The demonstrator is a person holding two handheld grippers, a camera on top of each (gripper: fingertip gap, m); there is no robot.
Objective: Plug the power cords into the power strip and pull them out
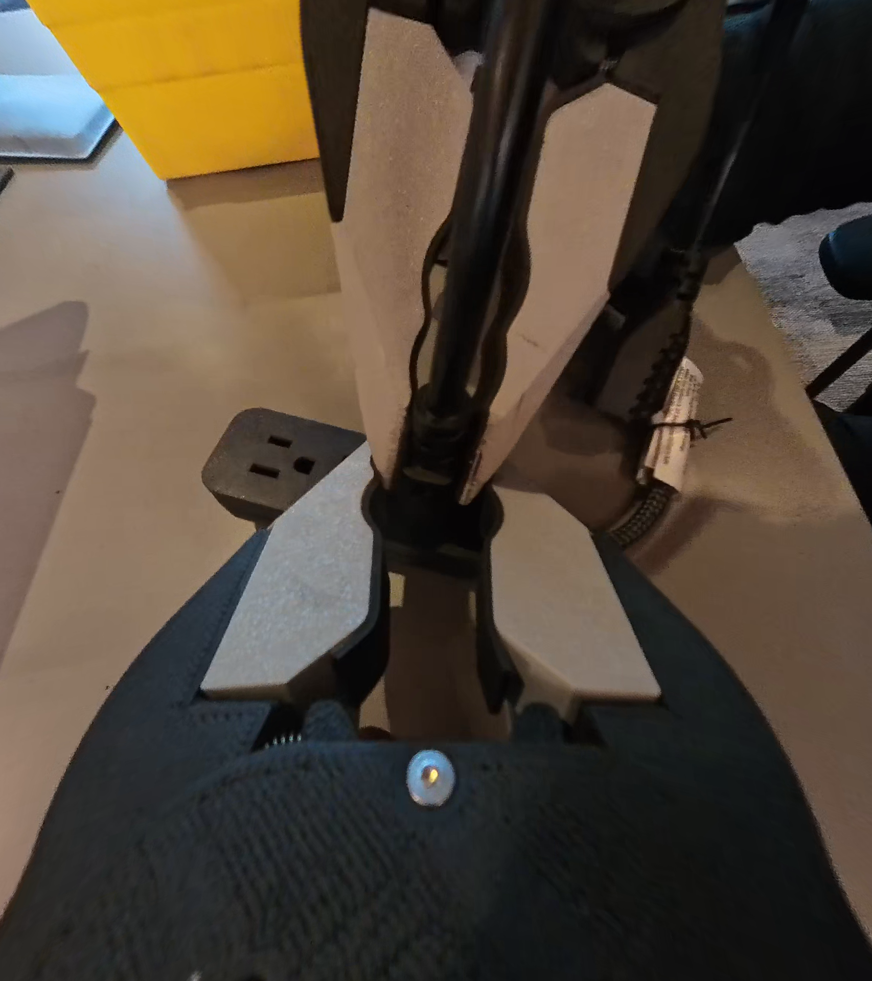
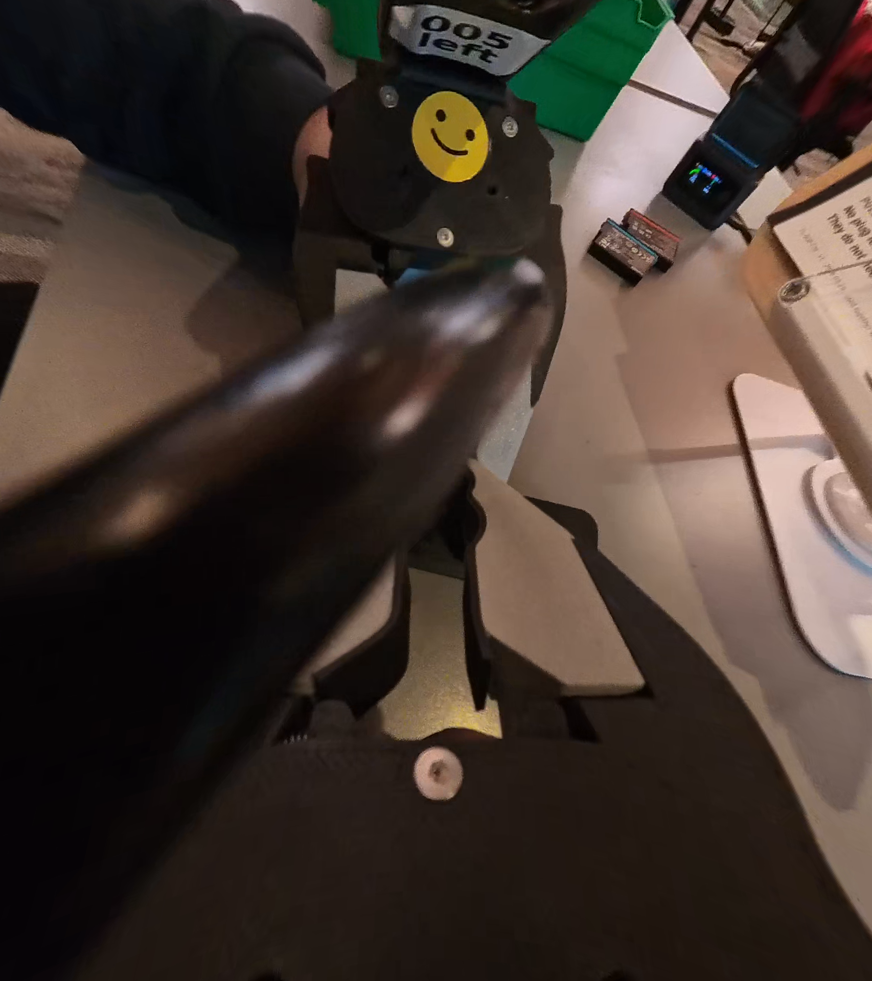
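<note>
The black power strip (image 1: pixel 274 467) lies on the tan table, with one empty outlet facing up. My left gripper (image 1: pixel 431 512) is closed around the strip's near part. My right gripper (image 1: pixel 434 478) comes down from above and is shut on a black plug (image 1: pixel 436 451) right at the strip. The plug's cord (image 1: pixel 481 212) runs up between the right fingers. In the right wrist view the same cord (image 2: pixel 264 478) crosses close and blurred, hiding one finger of my right gripper (image 2: pixel 439 520). The plug's prongs are hidden.
A yellow box (image 1: pixel 184 79) stands at the back left. A braided cable with a white tag (image 1: pixel 662 424) lies right of the strip, near the table edge. A green bin (image 2: pixel 582 69), a small screened device (image 2: pixel 710 180), batteries (image 2: pixel 630 244) and an instruction board (image 2: pixel 848 276) stand around.
</note>
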